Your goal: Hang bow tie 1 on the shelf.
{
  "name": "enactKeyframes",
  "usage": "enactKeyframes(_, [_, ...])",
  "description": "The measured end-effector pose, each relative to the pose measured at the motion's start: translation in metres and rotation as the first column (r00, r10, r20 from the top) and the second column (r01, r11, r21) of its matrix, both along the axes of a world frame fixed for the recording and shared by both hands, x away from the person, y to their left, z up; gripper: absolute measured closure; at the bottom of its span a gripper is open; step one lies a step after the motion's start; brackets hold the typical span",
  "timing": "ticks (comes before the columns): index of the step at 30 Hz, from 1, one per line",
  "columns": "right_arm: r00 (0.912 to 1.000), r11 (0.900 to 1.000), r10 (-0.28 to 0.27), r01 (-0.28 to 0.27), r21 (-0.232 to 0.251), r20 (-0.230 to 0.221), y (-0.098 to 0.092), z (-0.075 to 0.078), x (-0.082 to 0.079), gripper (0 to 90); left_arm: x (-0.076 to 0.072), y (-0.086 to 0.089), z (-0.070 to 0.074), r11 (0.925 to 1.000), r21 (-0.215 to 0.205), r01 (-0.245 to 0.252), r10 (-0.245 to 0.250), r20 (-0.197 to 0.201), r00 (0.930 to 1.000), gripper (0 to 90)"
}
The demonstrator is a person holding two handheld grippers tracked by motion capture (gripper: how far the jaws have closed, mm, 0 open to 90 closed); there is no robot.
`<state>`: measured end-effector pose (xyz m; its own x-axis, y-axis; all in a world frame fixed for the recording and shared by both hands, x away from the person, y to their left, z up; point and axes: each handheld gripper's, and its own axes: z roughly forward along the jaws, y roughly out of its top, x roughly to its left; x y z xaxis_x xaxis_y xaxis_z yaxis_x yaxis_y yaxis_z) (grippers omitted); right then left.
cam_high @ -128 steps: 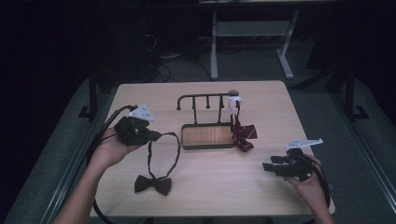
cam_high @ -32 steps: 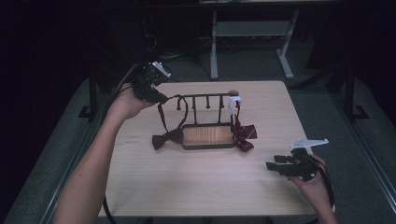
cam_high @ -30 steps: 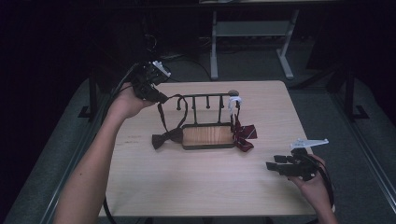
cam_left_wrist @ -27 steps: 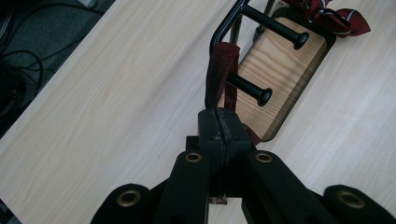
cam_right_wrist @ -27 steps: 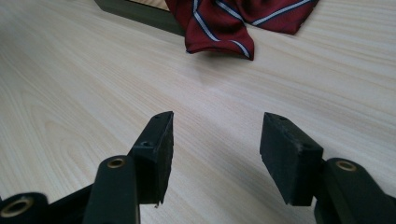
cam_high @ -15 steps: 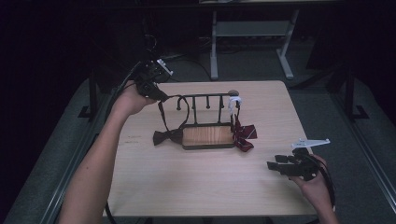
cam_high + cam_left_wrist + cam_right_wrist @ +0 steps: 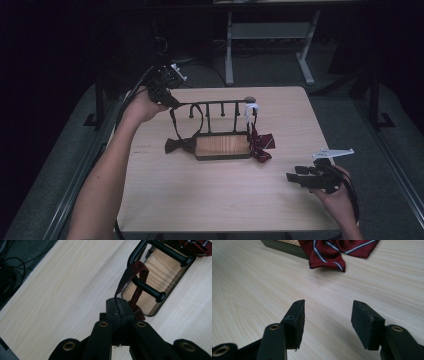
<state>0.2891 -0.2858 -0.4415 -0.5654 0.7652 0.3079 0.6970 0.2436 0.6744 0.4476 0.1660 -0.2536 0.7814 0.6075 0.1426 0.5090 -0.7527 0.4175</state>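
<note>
Left gripper (image 7: 169, 98) up at the table's far left, jaws pinching the dark maroon bow tie strap (image 7: 131, 271), looped over a peg of the black metal rack with wooden base (image 7: 222, 146). Striped burgundy tie (image 7: 261, 145) drapes the rack's right end. Right gripper (image 7: 295, 178) low near the right edge, jaws spread.

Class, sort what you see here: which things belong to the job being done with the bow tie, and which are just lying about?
In the job:
left gripper, shut on the strap
dark red bow tie, strap looped over a peg
black rack with wooden base

Lying about:
striped bow tie beside the rack
right gripper, open, resting over bare table
</note>
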Motion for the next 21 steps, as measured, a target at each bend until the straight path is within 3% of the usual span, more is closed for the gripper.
enactKeyframes(12, [1.0000, 1.000, -0.004, 0.004, -0.001, 0.000, -0.001, 0.000, -0.001, 44.4, -0.005, 0.007, -0.003, 0.9999, -0.010, -0.006, 0.006, 0.005, 1.0000, 83.6])
enactKeyframes(21, [1.0000, 1.000, -0.001, 0.001, -0.005, 0.004, 0.000, 0.000, 0.000, 44.3, -0.011, 0.014, -0.005, 1.0000, -0.001, -0.009, 0.009, 0.011, 0.9999, 72.0])
